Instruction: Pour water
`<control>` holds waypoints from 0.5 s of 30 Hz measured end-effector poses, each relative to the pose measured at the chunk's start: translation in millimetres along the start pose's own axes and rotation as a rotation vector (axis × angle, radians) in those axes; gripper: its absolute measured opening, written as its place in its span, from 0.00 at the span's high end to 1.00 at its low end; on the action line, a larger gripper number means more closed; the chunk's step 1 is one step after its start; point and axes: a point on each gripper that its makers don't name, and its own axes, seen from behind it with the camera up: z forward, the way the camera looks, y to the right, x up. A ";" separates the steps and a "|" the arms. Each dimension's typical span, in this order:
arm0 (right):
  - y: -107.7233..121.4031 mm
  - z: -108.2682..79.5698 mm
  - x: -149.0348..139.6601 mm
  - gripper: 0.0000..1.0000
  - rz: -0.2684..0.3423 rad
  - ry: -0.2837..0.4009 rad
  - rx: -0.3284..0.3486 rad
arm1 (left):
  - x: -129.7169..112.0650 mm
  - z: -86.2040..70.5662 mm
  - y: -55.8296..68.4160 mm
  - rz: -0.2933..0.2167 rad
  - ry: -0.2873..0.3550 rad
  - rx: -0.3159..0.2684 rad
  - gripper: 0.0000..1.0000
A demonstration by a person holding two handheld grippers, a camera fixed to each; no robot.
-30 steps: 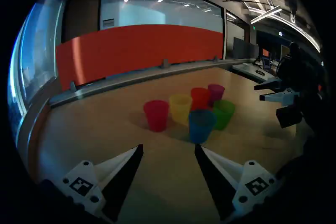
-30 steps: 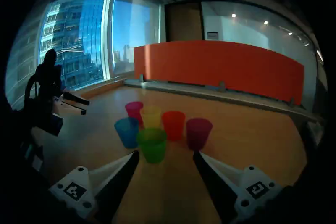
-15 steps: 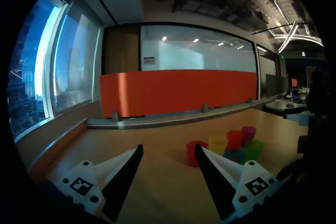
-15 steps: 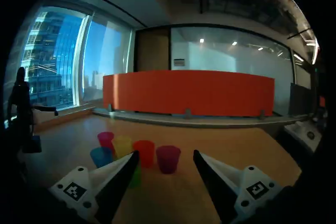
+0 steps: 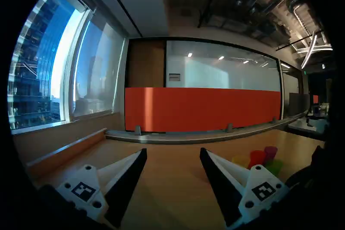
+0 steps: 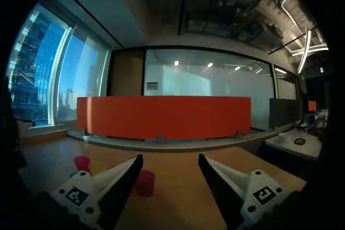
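Observation:
A cluster of coloured plastic cups stands on the wooden table (image 5: 172,178). In the left gripper view the yellow cup (image 5: 239,160), red cup (image 5: 257,157), purple cup (image 5: 271,152) and green cup (image 5: 274,167) peek out beside the right finger. My left gripper (image 5: 172,156) is open and holds nothing, well back from the cups. In the right gripper view a magenta cup (image 6: 145,182) stands between the fingers, with a pink cup (image 6: 81,162) and a yellow cup (image 6: 98,167) to the left, partly hidden by the left finger. My right gripper (image 6: 169,161) is open and holds nothing.
An orange partition (image 6: 164,115) with a grey rail runs along the table's far edge. Large windows (image 5: 47,83) fill the left wall. A second desk (image 6: 295,141) with small items sits at the right. Bare wooden tabletop lies between the fingers in both views.
Both grippers have tilted upward and drawn back, so the cups have slid low in both views and more wall and ceiling shows. Both stay open.

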 end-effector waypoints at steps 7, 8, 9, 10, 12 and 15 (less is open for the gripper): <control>6.5 5.4 6.7 0.01 -0.023 0.030 -0.033 | -4.1 0.0 -16.6 0.036 0.004 0.059 0.09; 7.3 6.4 7.6 0.01 -0.028 0.033 -0.038 | -4.6 0.2 -18.5 0.040 0.005 0.066 0.09; 7.9 7.2 8.5 0.01 -0.029 0.035 -0.043 | -4.6 0.3 -19.6 0.041 0.008 0.071 0.09; 8.5 8.2 9.5 0.01 -0.030 0.037 -0.048 | -4.4 0.4 -20.6 0.041 0.012 0.075 0.09; 8.8 9.7 11.0 0.01 -0.028 0.039 -0.054 | -3.5 0.5 -22.4 0.043 0.021 0.081 0.09; 7.6 11.9 12.5 0.01 -0.012 0.040 -0.053 | -0.9 0.2 -25.1 0.049 0.040 0.093 0.09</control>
